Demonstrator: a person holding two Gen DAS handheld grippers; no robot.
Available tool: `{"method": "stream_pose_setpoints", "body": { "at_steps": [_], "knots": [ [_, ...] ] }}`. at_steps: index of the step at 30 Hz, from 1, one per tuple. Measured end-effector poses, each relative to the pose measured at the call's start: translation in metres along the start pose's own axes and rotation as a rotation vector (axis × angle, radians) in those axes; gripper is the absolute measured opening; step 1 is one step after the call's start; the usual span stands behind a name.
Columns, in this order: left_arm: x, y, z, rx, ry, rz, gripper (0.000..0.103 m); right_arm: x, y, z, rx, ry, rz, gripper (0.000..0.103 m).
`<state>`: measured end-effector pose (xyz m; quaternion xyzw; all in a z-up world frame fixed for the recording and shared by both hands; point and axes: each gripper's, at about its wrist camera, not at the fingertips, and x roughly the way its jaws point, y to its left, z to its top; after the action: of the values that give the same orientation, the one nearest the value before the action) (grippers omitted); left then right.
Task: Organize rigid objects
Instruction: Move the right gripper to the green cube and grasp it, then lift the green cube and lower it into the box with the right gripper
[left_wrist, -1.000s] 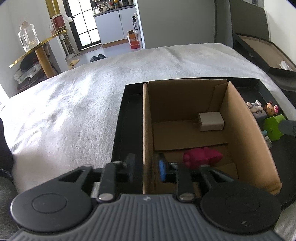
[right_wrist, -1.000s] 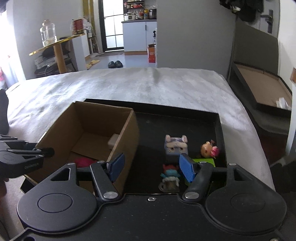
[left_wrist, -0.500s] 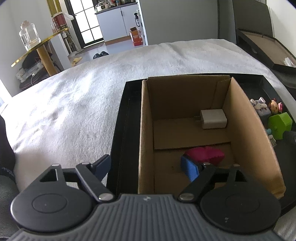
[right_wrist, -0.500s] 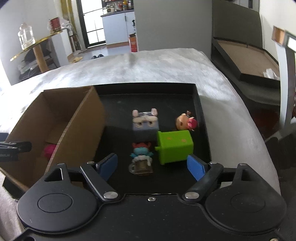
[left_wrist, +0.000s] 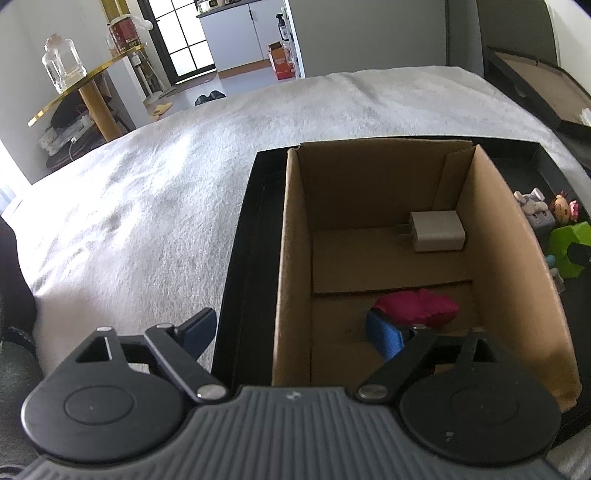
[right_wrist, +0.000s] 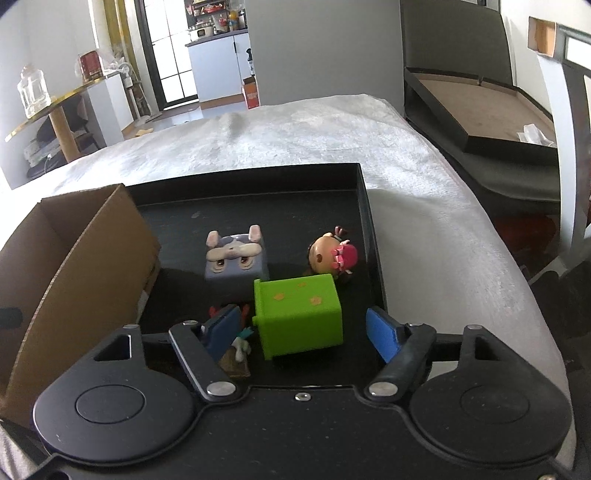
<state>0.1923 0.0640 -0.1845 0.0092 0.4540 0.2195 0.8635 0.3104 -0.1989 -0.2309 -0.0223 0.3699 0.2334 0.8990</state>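
The green block lies on the black tray, between the right gripper fingers; its jaws have just been closing, but neither pad visibly presses the block. Behind it sit a grey bunny cube and a round-headed doll; a small figurine lies by the left pad. The cardboard box holds a pink toy and a white charger. The left gripper straddles the box's near wall, jaws released and just opened wider, empty.
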Motion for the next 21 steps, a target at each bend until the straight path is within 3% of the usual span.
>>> {"method": "stream_pose_setpoints", "body": {
  "at_steps": [4,7,21],
  "knots": [
    [0.001,-0.002,0.003,0.004,0.005,0.021,0.088,0.005,-0.004,-0.005,-0.013,-0.013,0.012,0.067],
    [-0.002,-0.006,0.005,0.018,0.006,0.034,0.088,0.005,-0.009,-0.009,0.000,-0.020,0.031,0.050],
    [-0.008,-0.024,0.007,0.066,0.018,0.034,0.088,-0.008,-0.018,-0.004,0.041,-0.039,0.019,0.049]
  ]
}}
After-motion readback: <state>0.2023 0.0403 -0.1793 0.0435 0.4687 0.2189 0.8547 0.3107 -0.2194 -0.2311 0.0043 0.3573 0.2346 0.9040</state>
